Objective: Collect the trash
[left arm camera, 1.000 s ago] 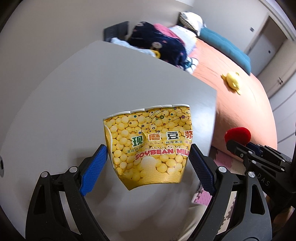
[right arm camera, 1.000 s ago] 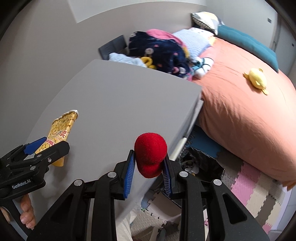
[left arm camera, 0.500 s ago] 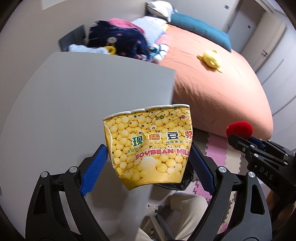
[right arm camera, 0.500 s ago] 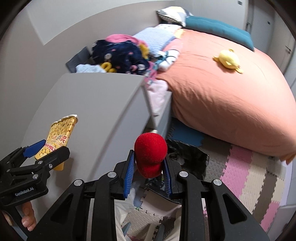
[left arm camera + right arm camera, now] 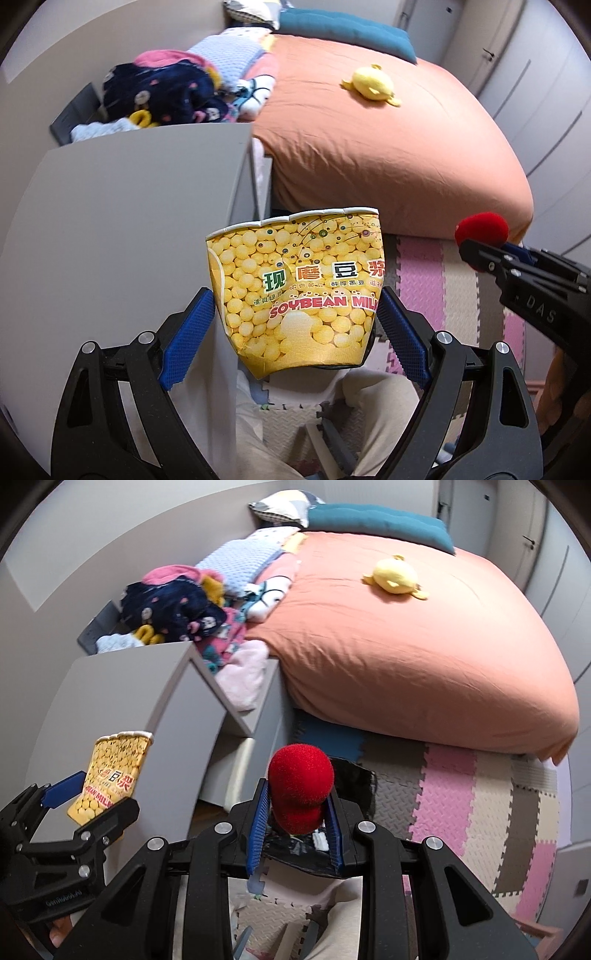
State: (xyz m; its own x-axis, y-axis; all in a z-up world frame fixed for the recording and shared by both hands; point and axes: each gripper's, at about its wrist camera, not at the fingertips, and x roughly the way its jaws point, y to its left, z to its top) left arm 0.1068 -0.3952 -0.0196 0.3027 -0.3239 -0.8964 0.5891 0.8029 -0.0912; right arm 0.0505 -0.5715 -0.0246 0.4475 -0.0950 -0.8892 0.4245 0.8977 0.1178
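A flattened yellow soybean-milk paper cup sits between the blue pads of my left gripper, which is shut on it at a wide spread; the cup shows side-on in the right wrist view, past the edge of the grey table. My right gripper is shut on a red foam ball, squeezed at its lower half; the ball also shows at the right of the left wrist view. Under the ball lies a black trash bag on the floor, partly hidden by the fingers.
The grey table is at the left, with a pile of clothes behind it. An orange bed with a yellow plush toy fills the right. Foam mats cover the floor. A person's light trousers show below.
Both grippers have swung off the table toward the floor beside the bed, each keeping its load. The black bag has come into view under the ball.
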